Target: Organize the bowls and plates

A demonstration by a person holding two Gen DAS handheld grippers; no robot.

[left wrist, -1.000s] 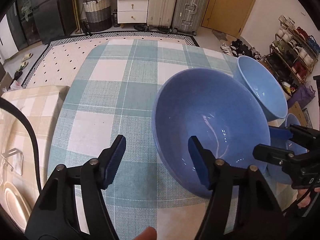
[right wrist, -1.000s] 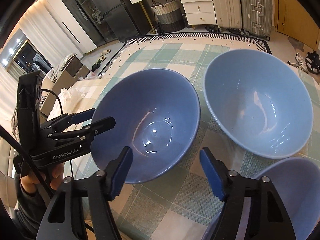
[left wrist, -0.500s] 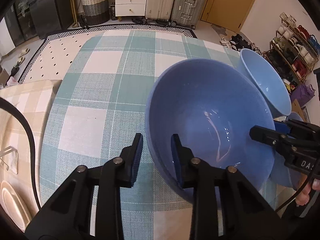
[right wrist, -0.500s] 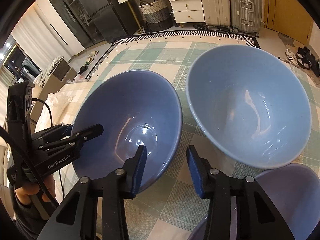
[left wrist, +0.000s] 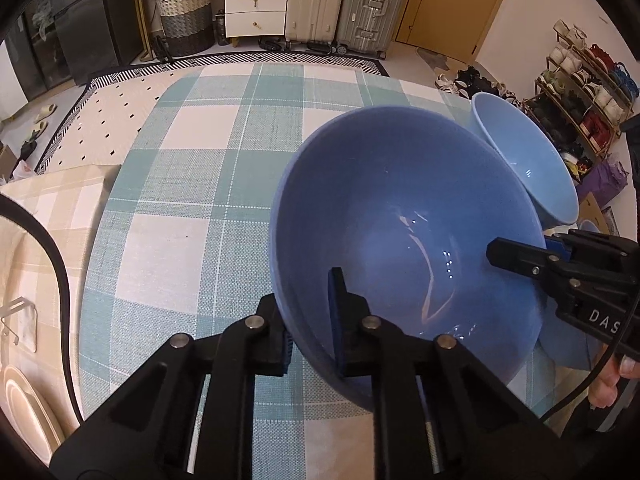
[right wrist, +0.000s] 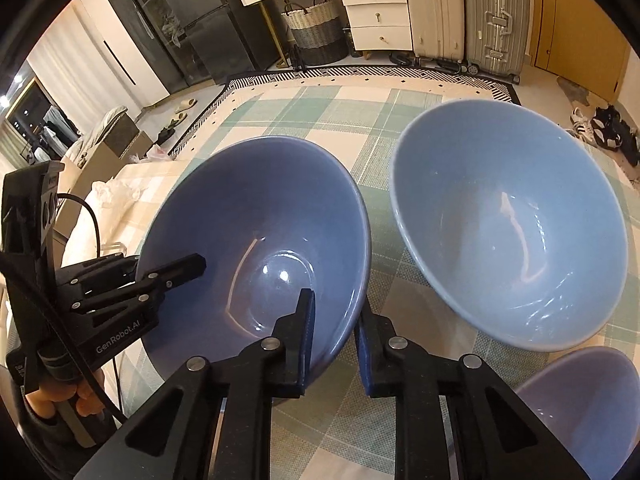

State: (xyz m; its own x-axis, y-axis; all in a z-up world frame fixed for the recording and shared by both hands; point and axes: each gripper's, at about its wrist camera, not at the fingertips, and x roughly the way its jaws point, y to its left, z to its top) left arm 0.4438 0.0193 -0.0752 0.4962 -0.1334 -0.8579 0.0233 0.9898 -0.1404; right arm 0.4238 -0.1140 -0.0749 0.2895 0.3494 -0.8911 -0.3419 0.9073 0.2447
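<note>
Left wrist view: the left claw (left wrist: 310, 322) is clenched on the near rim of the dark blue bowl (left wrist: 400, 216) on the checked table (left wrist: 180, 208), hiding most of the pale bowl (left wrist: 532, 168) behind. Right wrist view: the right claw (right wrist: 334, 344) pinches the same bowl's opposite rim, and a third bowl (right wrist: 588, 396) is cut off at the corner.

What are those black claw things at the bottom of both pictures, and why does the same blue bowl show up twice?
No robot here: a person holds a hand-operated claw in each hand, and a fisheye camera on each looks along its fingers. One picture is from the left claw, the other from the right claw. Both have just closed on opposite rims of the same darker blue bowl, one finger inside and one outside. It sits on a checked tablecloth. Beside it stands a lighter blue bowl, and a third bowl peeks in at the right view's corner.
</note>
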